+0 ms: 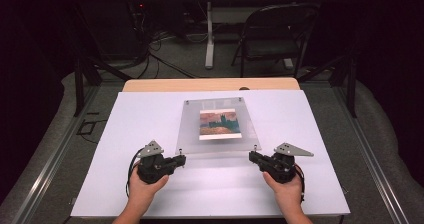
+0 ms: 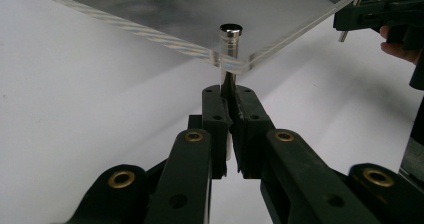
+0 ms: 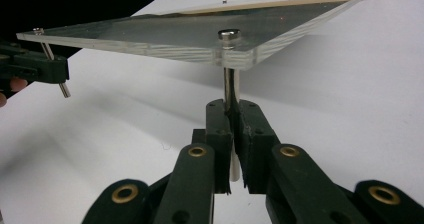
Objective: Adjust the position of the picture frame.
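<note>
We have the clear frame point(image 1: 217, 124), with its picture, near the middle of the table point(image 1: 125, 134). Our left gripper point(image 1: 181, 159) and right gripper point(image 1: 253, 156) each clamp a near-corner leg, lifting that edge. Next, we judge, comes an even raise.

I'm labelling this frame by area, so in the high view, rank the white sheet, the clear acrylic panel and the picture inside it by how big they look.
1. white sheet
2. clear acrylic panel
3. picture
The order is plain: each lies within the outline of the one before.
</note>
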`<state>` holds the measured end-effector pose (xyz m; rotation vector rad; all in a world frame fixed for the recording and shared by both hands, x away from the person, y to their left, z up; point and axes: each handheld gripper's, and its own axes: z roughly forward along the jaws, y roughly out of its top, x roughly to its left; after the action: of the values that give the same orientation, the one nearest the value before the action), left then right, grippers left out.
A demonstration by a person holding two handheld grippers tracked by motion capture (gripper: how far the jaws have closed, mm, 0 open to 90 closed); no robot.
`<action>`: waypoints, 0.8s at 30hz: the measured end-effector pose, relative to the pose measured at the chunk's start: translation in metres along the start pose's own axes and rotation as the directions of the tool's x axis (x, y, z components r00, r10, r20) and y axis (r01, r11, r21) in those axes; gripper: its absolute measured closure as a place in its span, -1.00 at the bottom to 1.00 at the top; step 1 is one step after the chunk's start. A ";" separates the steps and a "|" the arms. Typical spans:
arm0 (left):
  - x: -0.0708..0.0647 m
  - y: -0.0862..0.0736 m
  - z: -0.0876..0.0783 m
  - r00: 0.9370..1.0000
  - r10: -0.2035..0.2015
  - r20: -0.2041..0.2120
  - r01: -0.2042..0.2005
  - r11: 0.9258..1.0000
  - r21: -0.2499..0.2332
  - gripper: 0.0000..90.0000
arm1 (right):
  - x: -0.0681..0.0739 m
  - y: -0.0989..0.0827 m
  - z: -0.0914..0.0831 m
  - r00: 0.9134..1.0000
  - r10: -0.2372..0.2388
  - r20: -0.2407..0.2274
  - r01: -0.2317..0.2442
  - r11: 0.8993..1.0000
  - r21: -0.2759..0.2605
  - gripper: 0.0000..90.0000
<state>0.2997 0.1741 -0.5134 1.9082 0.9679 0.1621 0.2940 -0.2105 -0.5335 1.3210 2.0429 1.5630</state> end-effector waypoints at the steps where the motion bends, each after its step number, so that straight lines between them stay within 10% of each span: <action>1: 0.003 0.000 -0.001 1.000 -0.004 -0.006 0.004 1.000 -0.002 0.89 | 0.001 0.000 0.001 1.000 -0.005 -0.001 0.005 1.000 0.004 0.88; 17: 0.028 0.013 0.015 0.996 -0.050 -0.071 0.048 0.998 -0.033 0.89 | -0.009 0.022 0.033 0.999 -0.037 0.007 0.037 0.999 0.033 0.89; 24: 0.039 0.008 0.031 0.993 -0.048 -0.104 0.049 0.999 0.007 0.89 | -0.019 0.011 0.049 0.999 0.032 0.012 -0.032 0.998 0.060 0.85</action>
<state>0.3453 0.1777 -0.5346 1.8984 1.0851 0.2308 0.3428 -0.1933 -0.5493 1.3870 2.0877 1.5150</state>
